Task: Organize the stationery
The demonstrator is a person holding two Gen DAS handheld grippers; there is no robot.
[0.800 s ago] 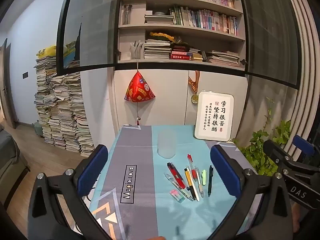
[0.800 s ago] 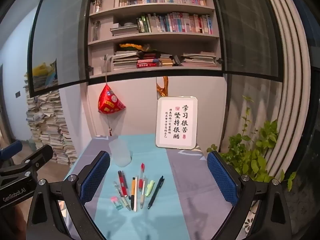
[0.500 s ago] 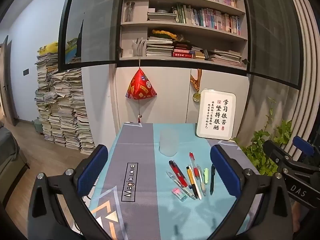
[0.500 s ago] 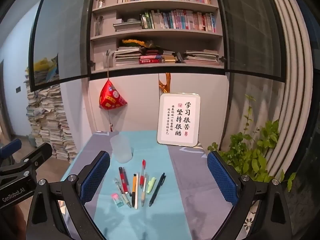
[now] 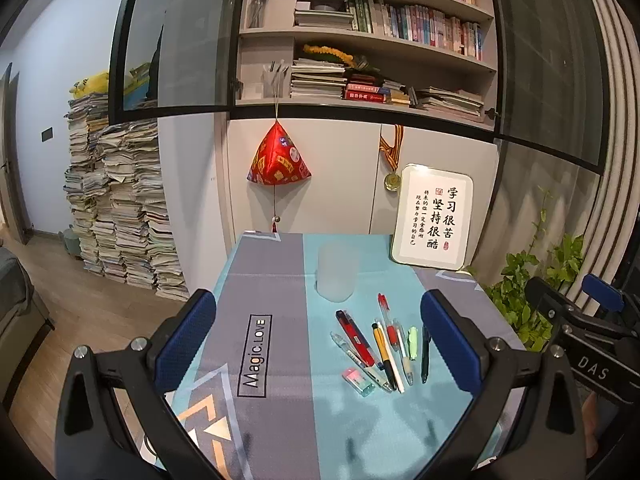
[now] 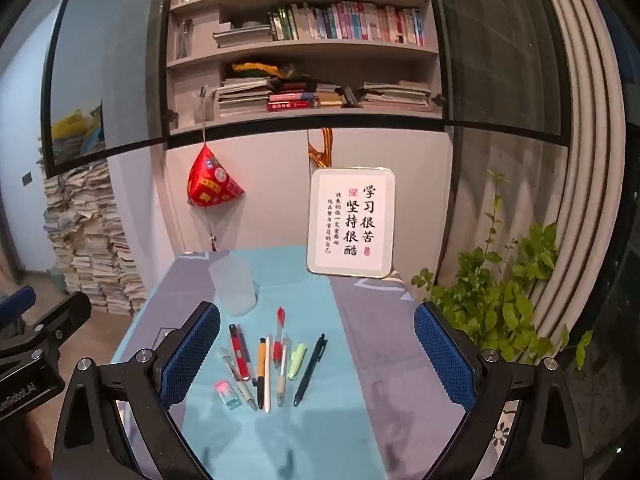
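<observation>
My left tool [image 5: 318,334] hangs above the table [image 5: 272,276] with its fingers spread wide and nothing between them; my right tool [image 6: 316,354] is just as wide and empty. Both cameras show the pens [image 5: 384,344] lying side by side on the teal strip of the cloth, with the frosted cup [image 5: 336,272] upright just beyond them and a small eraser [image 5: 359,381] at their near left end. From the left camera I see the "Magic.LOVE" print [image 5: 255,350] on the grey strip and the right tool's body [image 5: 580,332] at the edge; the right camera misses the print. It does give me a fuller look at the plant [image 6: 496,304] beside the table, and the framed sign [image 6: 351,222] stands face-on at the far edge.
</observation>
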